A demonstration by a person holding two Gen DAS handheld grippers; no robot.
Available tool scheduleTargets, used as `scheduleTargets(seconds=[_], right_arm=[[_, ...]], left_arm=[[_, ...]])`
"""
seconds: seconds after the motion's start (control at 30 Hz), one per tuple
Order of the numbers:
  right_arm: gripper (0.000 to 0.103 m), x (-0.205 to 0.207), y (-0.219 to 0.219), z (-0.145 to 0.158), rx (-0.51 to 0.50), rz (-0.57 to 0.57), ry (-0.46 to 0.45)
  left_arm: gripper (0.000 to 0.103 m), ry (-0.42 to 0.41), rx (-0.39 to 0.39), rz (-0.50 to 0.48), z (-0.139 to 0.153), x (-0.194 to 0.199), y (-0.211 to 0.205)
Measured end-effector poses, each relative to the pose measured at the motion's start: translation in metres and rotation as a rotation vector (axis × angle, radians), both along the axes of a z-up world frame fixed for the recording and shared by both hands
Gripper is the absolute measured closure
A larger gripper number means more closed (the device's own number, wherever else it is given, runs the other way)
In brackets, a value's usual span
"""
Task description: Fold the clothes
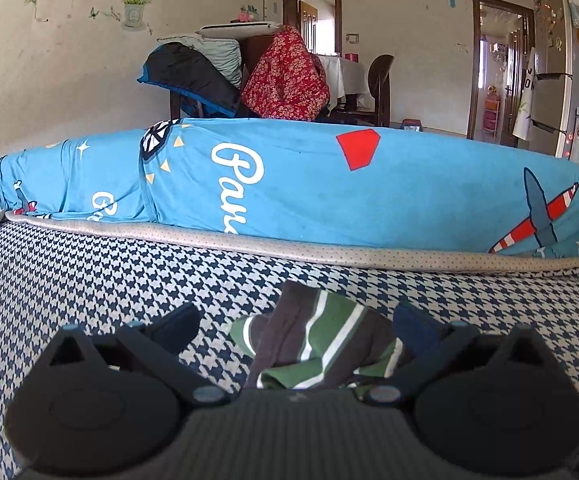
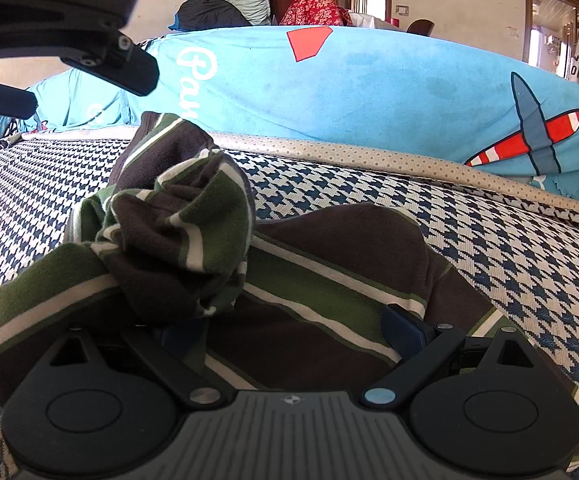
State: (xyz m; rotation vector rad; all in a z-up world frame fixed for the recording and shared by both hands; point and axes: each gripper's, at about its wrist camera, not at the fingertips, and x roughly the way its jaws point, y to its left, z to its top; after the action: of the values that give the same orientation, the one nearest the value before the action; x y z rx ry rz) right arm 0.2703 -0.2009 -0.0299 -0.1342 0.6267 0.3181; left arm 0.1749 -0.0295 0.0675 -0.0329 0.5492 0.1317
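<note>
Houndstooth bedcover carries the striped shirt; both claws spread apart, right view alone showing its bunched sleeve.

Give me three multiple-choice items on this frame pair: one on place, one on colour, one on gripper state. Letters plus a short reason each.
1. Where does the crumpled striped knit garment lie?
A. on the blue-and-white houndstooth cover
B. on a wooden chair
C. on the floor

2. What are the garment's stripe colours?
A. red and yellow
B. dark brown, green and white
C. plain grey

3. How do the left gripper and right gripper stand?
A. both open, with cloth between the fingers
B. both shut with nothing between them
C. one out of view

Answers: 1 A, the houndstooth cloth shows all round the garment, in front of the bright blue printed cushion. 2 B, those three colours band the fabric in both views. 3 A, each wrist view shows its fingers spread wide with garment folds in the gap.
</note>
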Motion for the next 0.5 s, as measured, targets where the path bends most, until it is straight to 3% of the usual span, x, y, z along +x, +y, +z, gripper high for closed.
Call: scheduleTargets(seconds=[0.07,0.5], right_arm=[[0.007,-0.016,0.015,0.001,-0.001,-0.001,-0.001],[0.007,-0.033,0.011,0.002,-0.001,-0.002,-0.002]], left_arm=[[0.0,-0.003,-0.011,0.013,0.003,-0.001,0.007],[0.0,-0.012,-0.024,0.048,0.013,-0.012,0.03]])
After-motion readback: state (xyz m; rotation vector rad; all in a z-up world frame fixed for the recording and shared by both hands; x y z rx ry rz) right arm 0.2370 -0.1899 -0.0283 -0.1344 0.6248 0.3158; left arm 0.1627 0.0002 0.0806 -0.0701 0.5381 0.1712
